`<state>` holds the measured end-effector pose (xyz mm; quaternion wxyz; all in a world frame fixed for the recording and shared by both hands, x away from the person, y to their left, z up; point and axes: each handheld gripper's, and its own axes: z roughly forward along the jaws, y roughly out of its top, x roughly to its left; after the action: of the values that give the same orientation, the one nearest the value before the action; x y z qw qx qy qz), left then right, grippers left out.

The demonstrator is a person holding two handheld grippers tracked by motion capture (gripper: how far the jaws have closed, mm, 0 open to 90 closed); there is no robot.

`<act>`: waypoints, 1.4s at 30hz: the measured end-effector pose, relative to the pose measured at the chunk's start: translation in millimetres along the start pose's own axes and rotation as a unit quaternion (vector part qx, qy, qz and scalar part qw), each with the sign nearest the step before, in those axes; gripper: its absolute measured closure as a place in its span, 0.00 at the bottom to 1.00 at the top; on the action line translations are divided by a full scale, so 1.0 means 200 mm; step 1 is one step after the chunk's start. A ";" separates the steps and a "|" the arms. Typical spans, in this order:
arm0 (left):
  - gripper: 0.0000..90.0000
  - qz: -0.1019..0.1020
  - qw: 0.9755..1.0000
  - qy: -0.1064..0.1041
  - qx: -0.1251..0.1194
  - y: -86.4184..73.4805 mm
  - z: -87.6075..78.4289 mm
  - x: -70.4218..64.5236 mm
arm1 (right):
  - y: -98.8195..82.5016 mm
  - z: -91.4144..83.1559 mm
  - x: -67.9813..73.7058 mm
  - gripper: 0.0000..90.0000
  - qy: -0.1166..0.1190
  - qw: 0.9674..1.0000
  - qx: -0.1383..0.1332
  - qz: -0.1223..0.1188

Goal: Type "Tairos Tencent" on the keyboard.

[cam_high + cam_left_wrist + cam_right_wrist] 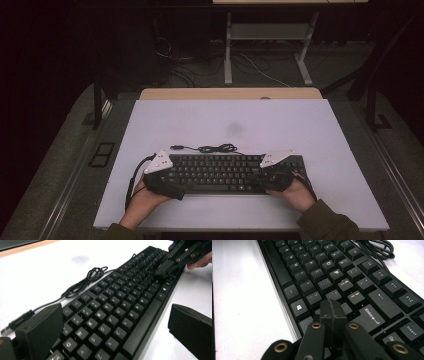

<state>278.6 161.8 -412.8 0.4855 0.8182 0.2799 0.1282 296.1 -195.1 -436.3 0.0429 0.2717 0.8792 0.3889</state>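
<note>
Keyboard work is what you have in hand: the black board lies flat near your edge of the white table, its long side across your body, with its loose cable coiled on the table just behind the top row and the plug lying free, plugged into nothing.

Your right gripper has its jaws pressed together with nothing between them — a blunt single tip, poised over the right-hand end of the board. In the right gripper view that tip sits low over the keys just left of Enter, around the bottom letter rows; whether it already touches a keycap I cannot tell. This looks like a key-pressing step, with the closed jaws used as a finger.

Your left gripper stands wide open, its two black jaws reaching in over the left end of the board from either side, over the Q-A-Z columns, gripping nothing. In the high view it rests at the board's left end.

Next, I'd judge, you need a short straight push down with the right tip on one chosen key. Keep the tip centred on that cap — its width nearly matches a key, so a slight drift would catch a neighbour. The left gripper seems placed to steady the board if it slides.
</note>
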 end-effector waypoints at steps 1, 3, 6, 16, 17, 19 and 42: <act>0.00 -0.001 1.000 -0.002 -0.003 0.01 0.01 0.00 | 0.00 0.00 0.00 0.99 0.000 1.000 0.000 0.000; 0.00 -0.001 1.000 -0.005 -0.005 0.03 0.02 0.01 | 0.00 0.00 0.00 0.99 0.000 1.000 0.000 -0.001; 0.00 0.003 1.000 -0.008 -0.007 0.05 0.05 0.01 | 0.00 0.00 0.00 0.99 -0.001 1.000 -0.001 -0.004; 0.00 0.002 1.000 -0.013 -0.017 0.13 0.13 0.01 | 0.00 0.00 0.00 0.99 0.000 1.000 -0.002 -0.006; 0.00 0.002 1.000 -0.013 -0.018 0.14 0.14 0.01 | 0.00 0.00 0.00 0.99 0.001 1.000 -0.002 -0.006; 0.00 0.001 1.000 -0.013 -0.020 0.15 0.16 0.01 | 0.00 0.00 0.00 0.99 0.000 1.000 -0.002 -0.006; 0.41 -0.014 1.000 -0.015 0.012 0.14 0.24 0.04 | -0.01 0.00 0.00 0.99 -0.002 1.000 -0.003 -0.008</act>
<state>316.8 121.3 -413.1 0.4817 0.8216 0.2859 0.1059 294.9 -195.2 -437.0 0.0488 0.2653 0.8802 0.3904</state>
